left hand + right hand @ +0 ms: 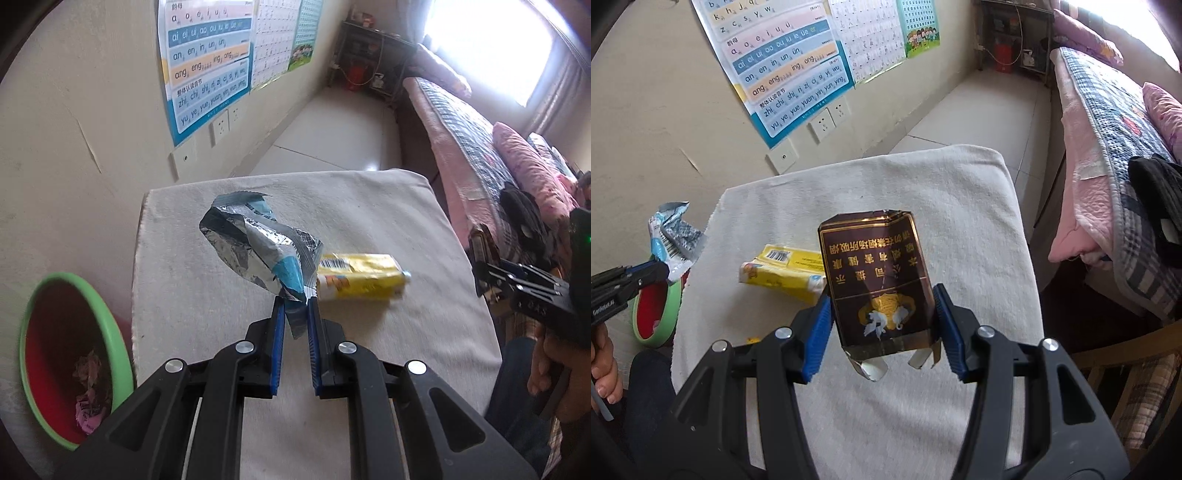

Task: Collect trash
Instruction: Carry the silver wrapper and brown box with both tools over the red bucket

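Note:
My left gripper [295, 304] is shut on a crumpled silver and blue foil wrapper [255, 243] and holds it above the white cloth-covered table [388, 206]. The wrapper also shows at the left of the right wrist view [674, 232]. My right gripper [882, 299] is shut on a dark brown cigarette pack [877, 280] with gold print, held upright above the table [960, 206]. A yellow tissue packet [360, 277] lies on the cloth; it also shows in the right wrist view [783, 271]. A green-rimmed red basin [55, 354] with pink scraps stands on the floor left of the table.
A wall with posters [207, 66] and sockets [219, 129] runs behind the table. A bed [480, 147] with pink bedding stands to the right, and a dark shelf [373, 59] at the far end. A wooden chair [1126, 373] is at the lower right.

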`<state>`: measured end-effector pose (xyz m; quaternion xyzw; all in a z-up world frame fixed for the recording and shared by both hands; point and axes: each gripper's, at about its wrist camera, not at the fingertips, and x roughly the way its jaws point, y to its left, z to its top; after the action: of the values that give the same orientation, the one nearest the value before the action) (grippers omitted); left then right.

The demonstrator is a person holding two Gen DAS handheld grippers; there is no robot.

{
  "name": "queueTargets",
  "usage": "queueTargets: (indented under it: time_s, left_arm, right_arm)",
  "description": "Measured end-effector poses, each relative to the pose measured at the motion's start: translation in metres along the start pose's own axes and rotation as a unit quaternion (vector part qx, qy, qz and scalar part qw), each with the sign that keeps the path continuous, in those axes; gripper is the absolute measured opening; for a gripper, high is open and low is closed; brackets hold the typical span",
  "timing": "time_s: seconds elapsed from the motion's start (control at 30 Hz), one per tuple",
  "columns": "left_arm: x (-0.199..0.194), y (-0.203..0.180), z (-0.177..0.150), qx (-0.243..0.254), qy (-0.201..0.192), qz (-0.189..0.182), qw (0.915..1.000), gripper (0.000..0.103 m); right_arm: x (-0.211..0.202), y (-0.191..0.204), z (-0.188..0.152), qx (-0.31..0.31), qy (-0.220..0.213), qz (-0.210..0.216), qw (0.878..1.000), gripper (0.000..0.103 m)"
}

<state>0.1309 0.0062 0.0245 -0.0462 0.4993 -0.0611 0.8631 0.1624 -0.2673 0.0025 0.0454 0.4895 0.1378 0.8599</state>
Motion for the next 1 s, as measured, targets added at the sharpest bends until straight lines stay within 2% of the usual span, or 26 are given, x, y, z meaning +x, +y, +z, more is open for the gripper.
queueTargets:
  time_s: [0.2,0.47,0.67,0.8,1.0]
  left_arm:
    - [-0.017,-0.004,-0.018,0.022,-0.007,0.007,0.9997,0.01]
    - [-0.015,0.003,-0.034,0.012,0.0,0.0,0.9999,0.01]
    - [-0.015,0.007,-0.038,0.001,-0.006,-0.004,1.0,0.01]
    - [-0.022,0.011,-0.039,0.001,-0.026,0.005,0.9996,0.01]
    - [-0.026,0.02,-0.041,0.002,-0.028,-0.006,0.9996,0.01]
  right_arm:
    - [-0.011,0.011,-0.005,-0.011,-0.006,-0.006,1.0,0.051]
    - [-0.007,0.033,-0.01,-0.024,0.003,0.006,1.0,0.051]
    - [-0.004,0.053,-0.012,-0.044,0.006,0.013,0.999,0.052]
    - [-0.002,0.066,-0.017,-0.059,0.018,0.017,0.998,0.052]
    - [-0.002,0.091,-0.015,-0.06,0.002,0.025,0.998,0.052]
